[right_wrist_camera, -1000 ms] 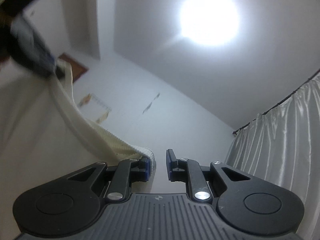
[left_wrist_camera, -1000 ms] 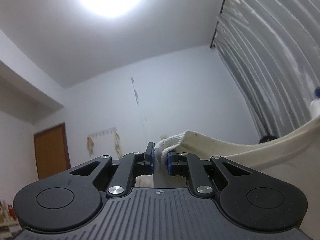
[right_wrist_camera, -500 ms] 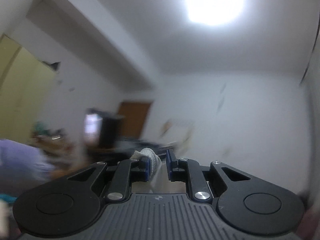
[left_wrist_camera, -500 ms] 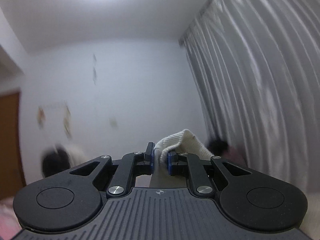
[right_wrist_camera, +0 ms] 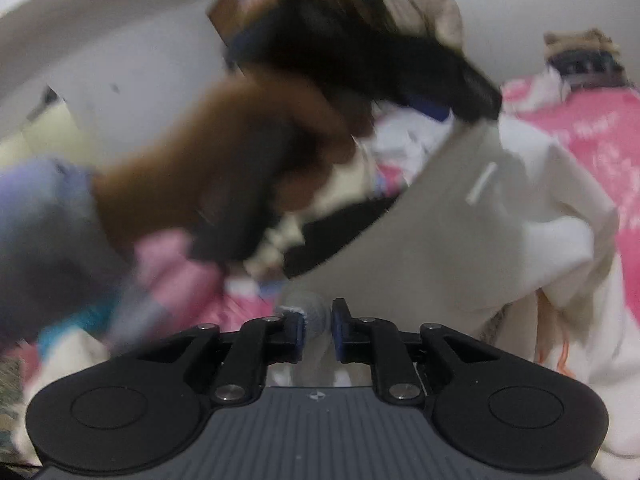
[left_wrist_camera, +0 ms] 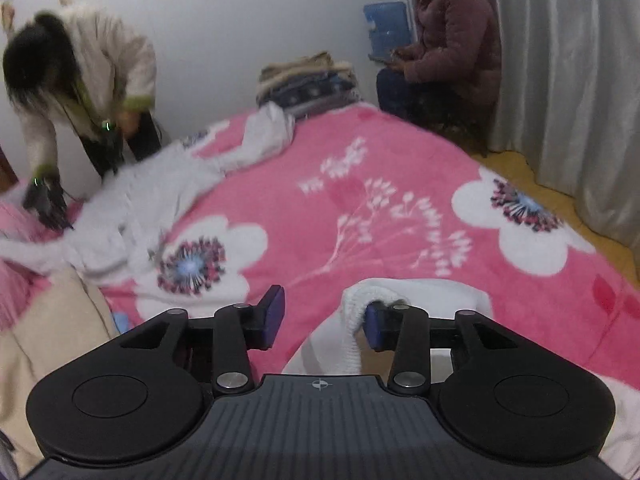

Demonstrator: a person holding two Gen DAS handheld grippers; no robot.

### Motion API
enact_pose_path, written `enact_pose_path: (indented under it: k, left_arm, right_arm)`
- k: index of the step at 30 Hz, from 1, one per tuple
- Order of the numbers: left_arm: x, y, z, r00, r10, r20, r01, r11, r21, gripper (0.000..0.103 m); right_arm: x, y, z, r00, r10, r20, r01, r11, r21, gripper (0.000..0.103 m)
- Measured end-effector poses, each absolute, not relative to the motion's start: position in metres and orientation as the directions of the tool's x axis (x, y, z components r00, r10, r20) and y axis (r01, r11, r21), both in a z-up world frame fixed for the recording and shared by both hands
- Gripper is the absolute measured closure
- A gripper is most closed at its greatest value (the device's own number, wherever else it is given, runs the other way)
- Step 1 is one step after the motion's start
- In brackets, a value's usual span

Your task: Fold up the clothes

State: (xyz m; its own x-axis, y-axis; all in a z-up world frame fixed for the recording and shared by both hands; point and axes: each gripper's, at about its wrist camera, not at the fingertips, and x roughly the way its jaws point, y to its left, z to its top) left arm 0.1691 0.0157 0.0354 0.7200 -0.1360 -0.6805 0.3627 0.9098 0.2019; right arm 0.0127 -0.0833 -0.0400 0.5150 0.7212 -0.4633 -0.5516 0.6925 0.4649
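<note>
A cream-white garment (left_wrist_camera: 424, 292) lies on the pink floral blanket (left_wrist_camera: 360, 200) just ahead of my left gripper (left_wrist_camera: 322, 308). Its jaws are opening, and the garment's ribbed hem (left_wrist_camera: 352, 324) hangs loose over the right finger without being pinched. In the right wrist view the same garment (right_wrist_camera: 500, 220) spreads to the right. My right gripper (right_wrist_camera: 318, 316) has a blurred ribbed fold between its pads, and its jaws are starting to open. A blurred hand (right_wrist_camera: 240, 160) holding a black gripper fills the upper left of that view.
A person in a cream jacket (left_wrist_camera: 80, 80) bends over a pale grey garment (left_wrist_camera: 152, 200) at the bed's far left. Another person (left_wrist_camera: 452, 40) sits by the curtain (left_wrist_camera: 580, 80). Folded clothes (left_wrist_camera: 308, 76) are stacked at the far edge. Wooden floor (left_wrist_camera: 560, 200) lies to the right.
Both views swung from the ceiling down to the bed. My left jaws have parted and let go of the ribbed hem. My right jaws still have cloth between them.
</note>
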Motion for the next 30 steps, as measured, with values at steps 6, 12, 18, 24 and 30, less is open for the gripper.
enact_pose_path:
  k: [6,12,18,24,30]
  left_arm:
    - [0.187,0.064,0.032,0.567,-0.237,-0.789,0.305,0.95,-0.066,0.012]
    - [0.159,0.092,0.035,0.511,-0.214,-0.832,0.243,0.965,-0.098,0.035]
    - [0.08,0.134,0.048,0.606,-0.327,-0.726,0.174,0.944,-0.28,0.035]
    - [0.061,0.152,0.017,0.601,-0.293,-0.744,0.051,0.943,-0.33,0.049]
    - [0.078,0.163,-0.015,0.544,-0.328,-0.772,-0.047,0.907,-0.419,0.101]
  right_arm:
    - [0.035,-0.077,-0.055,0.48,0.721,-0.499,-0.624,0.681,0.384,0.058]
    - [0.059,-0.062,-0.047,0.436,0.729,-0.528,-0.614,0.67,0.418,0.059]
    - [0.066,-0.077,-0.034,0.452,0.76,-0.467,-0.603,0.647,0.467,0.059]
    - [0.084,-0.05,-0.038,0.434,0.724,-0.536,-0.616,0.673,0.41,0.058]
    - [0.069,-0.035,-0.044,0.429,0.714,-0.553,-0.659,0.666,0.35,0.058]
